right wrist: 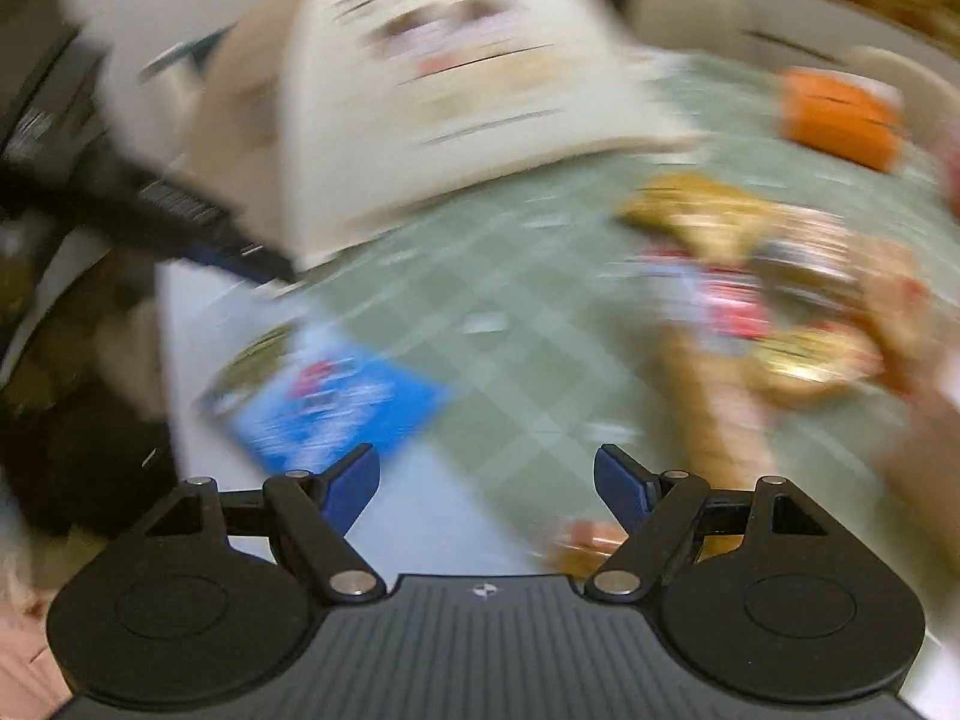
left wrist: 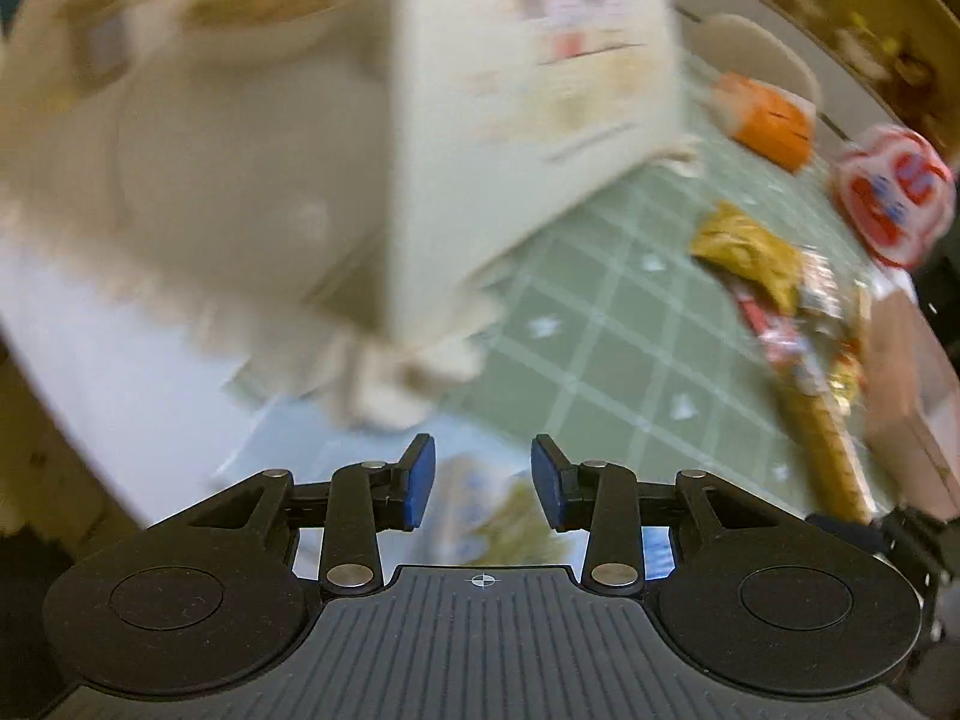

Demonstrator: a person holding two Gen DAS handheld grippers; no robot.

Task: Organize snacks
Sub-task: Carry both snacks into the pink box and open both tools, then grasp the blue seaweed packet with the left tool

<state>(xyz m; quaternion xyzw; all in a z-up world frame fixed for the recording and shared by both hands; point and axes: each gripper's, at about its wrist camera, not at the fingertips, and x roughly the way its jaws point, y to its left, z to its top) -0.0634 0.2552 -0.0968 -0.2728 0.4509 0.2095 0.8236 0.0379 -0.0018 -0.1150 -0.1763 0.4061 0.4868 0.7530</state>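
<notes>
1. Fingers of the left gripper [left wrist: 483, 483] spread about halfway, nothing between the blue pads; fingers of the right gripper [right wrist: 486, 489] spread wider, also pinching nothing.
2. Snacks scattered on the green checked tabletop [left wrist: 606, 324]: blue packet [right wrist: 336, 402] at the near edge just ahead of the left fingers, orange packet [left wrist: 771, 120] far back, red-and-white round packet [left wrist: 894, 192] at the right, mixed pile of wrappers [left wrist: 786, 300] near the right side.
3. Cream box [left wrist: 534, 90] standing on the tabletop, probably the place for the snacks; not possible to tell if open.
4. Both views much blurred, so better to slow down before any grasp.
5. Advisable to take the blue packet first: nearest, flat, lying alone.
6. Best to come down with the pads on both sides of one packet edge, then close gently, to avoid crushing.
</notes>
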